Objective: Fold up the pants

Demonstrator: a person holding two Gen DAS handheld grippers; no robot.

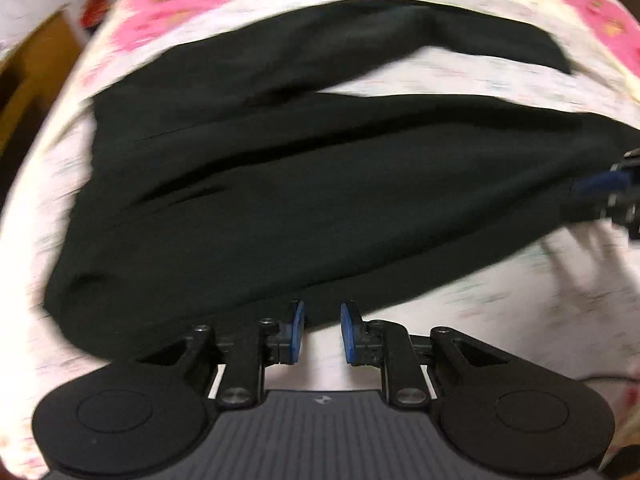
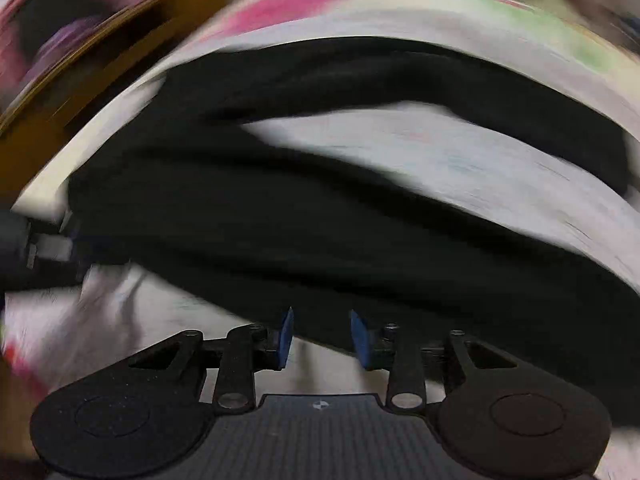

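Black pants point(image 1: 280, 184) lie spread on a floral bedsheet point(image 1: 460, 76), the two legs running apart to the right with sheet showing between them. My left gripper point(image 1: 322, 330) is open and empty at the near edge of the pants. In the right wrist view the pants point(image 2: 320, 240) fill the middle, blurred. My right gripper point(image 2: 321, 336) is open and empty at the near edge of the near leg. The right gripper shows at the right edge of the left wrist view point(image 1: 616, 192); the left gripper shows at the left edge of the right wrist view point(image 2: 44, 244).
The white sheet with pink and green flowers point(image 2: 420, 4) covers the bed. Brown wooden furniture point(image 1: 36, 80) stands past the bed's left edge, also seen blurred in the right wrist view point(image 2: 100, 72).
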